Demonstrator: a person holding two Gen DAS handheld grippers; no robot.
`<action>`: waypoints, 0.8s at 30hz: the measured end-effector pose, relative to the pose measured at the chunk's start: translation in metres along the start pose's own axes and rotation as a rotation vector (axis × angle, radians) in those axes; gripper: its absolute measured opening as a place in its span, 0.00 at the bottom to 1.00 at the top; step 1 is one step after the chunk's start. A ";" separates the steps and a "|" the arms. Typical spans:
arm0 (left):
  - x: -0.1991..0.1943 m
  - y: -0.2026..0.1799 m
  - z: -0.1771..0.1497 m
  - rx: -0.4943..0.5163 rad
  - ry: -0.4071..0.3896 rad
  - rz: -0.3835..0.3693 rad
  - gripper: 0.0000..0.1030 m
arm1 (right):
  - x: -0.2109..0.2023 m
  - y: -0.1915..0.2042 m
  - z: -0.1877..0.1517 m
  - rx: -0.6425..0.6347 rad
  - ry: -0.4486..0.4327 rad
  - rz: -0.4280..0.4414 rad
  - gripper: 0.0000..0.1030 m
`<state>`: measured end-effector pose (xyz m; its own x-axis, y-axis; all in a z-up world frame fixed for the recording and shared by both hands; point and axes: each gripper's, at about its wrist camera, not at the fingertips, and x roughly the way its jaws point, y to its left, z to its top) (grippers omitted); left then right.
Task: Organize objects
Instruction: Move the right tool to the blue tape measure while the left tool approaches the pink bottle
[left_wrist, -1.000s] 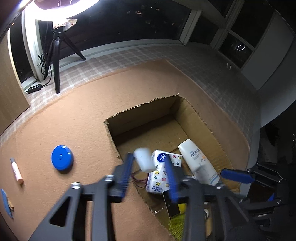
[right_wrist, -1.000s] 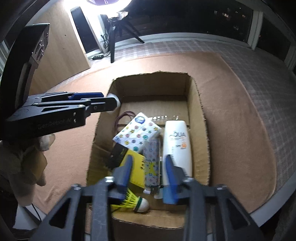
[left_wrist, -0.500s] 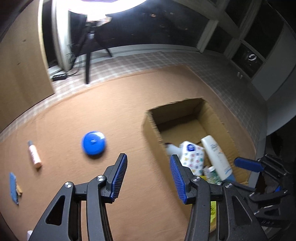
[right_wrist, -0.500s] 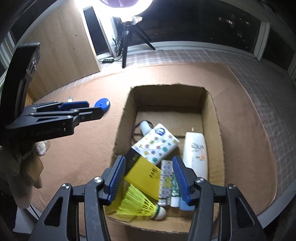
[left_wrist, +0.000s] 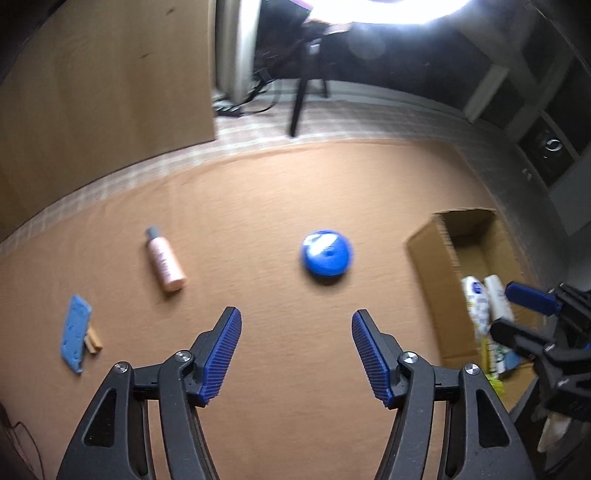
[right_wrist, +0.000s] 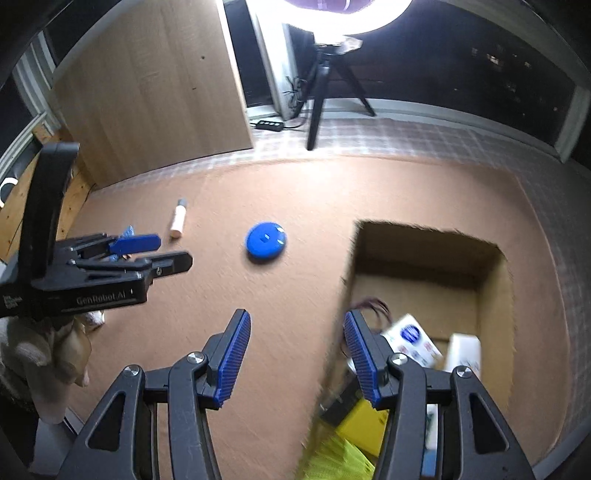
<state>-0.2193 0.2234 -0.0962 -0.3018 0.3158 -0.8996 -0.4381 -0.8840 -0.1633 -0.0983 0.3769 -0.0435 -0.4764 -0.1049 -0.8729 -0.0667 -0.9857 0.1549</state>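
A tan felt mat (left_wrist: 295, 192) covers the table, with a checked cloth (right_wrist: 424, 140) showing past its far edge. At the mat's right side sits an open cardboard box (right_wrist: 495, 280), its flaps up and its walls plain brown; inside lie a patterned tissue pack (right_wrist: 410, 336), a white bottle (right_wrist: 463, 350), a yellow pack (right_wrist: 364, 421) and other small items too blurred to name. The left gripper (left_wrist: 296, 350) hovers above bare mat with its blue ribbed fingers spread wide and nothing between them. The right gripper (right_wrist: 297, 354) hangs just beside the box's near-left corner, its fingers likewise parted and empty. Ahead of the left gripper, a round blue disc (left_wrist: 327, 256) lies flat on the mat, well apart from the box. Farther left lies a pale pink tube (left_wrist: 164, 264) with a grey cap, on its side. Nearest the left edge lies a small blue cloth-like piece (left_wrist: 75, 338), touching a short wooden bit (left_wrist: 93, 341).
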 end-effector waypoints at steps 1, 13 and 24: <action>0.002 0.008 0.000 -0.008 0.010 0.012 0.64 | 0.003 0.002 0.004 0.001 0.003 0.008 0.48; 0.025 0.069 0.010 -0.115 0.049 0.080 0.67 | 0.062 0.034 0.053 -0.026 0.079 0.012 0.50; 0.049 0.120 0.047 -0.279 0.056 0.070 0.67 | 0.125 0.027 0.084 0.057 0.199 0.024 0.52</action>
<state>-0.3268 0.1487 -0.1411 -0.2727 0.2381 -0.9322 -0.1662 -0.9660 -0.1981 -0.2338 0.3479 -0.1096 -0.2961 -0.1580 -0.9420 -0.1095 -0.9741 0.1979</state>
